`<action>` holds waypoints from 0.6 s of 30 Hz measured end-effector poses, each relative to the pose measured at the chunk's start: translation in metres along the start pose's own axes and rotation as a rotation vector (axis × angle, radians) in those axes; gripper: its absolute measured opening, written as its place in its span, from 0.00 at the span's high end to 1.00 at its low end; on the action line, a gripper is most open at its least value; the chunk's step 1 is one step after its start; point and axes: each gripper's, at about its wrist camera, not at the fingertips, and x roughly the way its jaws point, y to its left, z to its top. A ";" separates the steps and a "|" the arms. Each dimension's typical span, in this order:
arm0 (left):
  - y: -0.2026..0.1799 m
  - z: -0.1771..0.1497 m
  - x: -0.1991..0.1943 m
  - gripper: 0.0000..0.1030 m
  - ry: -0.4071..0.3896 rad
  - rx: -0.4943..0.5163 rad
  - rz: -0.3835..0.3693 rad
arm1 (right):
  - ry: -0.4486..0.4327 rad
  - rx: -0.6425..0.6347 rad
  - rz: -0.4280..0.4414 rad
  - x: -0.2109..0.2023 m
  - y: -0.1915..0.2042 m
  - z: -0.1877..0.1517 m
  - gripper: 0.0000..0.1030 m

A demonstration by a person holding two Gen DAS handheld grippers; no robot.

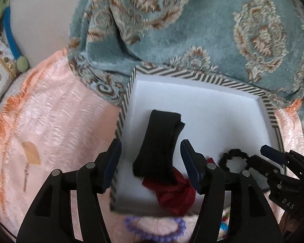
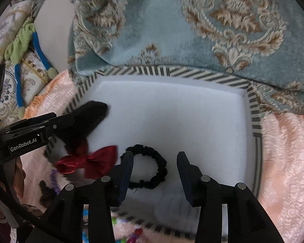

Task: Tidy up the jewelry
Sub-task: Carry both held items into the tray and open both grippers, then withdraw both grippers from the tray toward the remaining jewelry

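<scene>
Box: I see a striped-rim box (image 2: pixel 253 109) with a white lining on the pink bedspread (image 1: pixel 50 121), its far edge against the teal patterned blanket (image 2: pixel 212 20).
Contents: black headband (image 1: pixel 158 139) at the left side, partly over the red bow (image 2: pixel 91 162); black scrunchie (image 2: pixel 152 168) at the near middle.
Left gripper (image 1: pixel 149 164): jaws wide, straddling the headband, gripping nothing.
Right gripper (image 2: pixel 154 174): jaws wide, the left finger overlapping the scrunchie; contact cannot be told.
Outside box: purple bead bracelet (image 1: pixel 156 228) just beyond the near wall.
Step judged: items being laid in the box.
Advice: I would lift clear without snagging the fabric, then fetch the bracelet, setting it on bare lining to the right.
</scene>
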 end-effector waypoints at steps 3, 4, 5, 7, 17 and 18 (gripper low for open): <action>-0.003 -0.007 -0.026 0.41 -0.047 0.014 0.022 | -0.038 0.009 -0.001 -0.023 0.006 -0.005 0.56; -0.004 -0.011 -0.035 0.41 -0.063 0.015 0.026 | -0.051 0.011 -0.001 -0.032 0.009 -0.008 0.55; -0.004 -0.015 -0.044 0.41 -0.076 0.019 0.030 | -0.065 0.008 -0.004 -0.040 0.013 -0.011 0.55; -0.007 -0.026 -0.059 0.41 -0.099 0.032 0.046 | -0.094 0.003 -0.011 -0.055 0.020 -0.017 0.53; -0.028 -0.074 -0.128 0.41 -0.192 0.072 0.093 | -0.197 0.026 -0.007 -0.123 0.045 -0.055 0.38; -0.030 -0.079 -0.133 0.41 -0.202 0.071 0.097 | -0.198 0.025 -0.007 -0.128 0.048 -0.059 0.38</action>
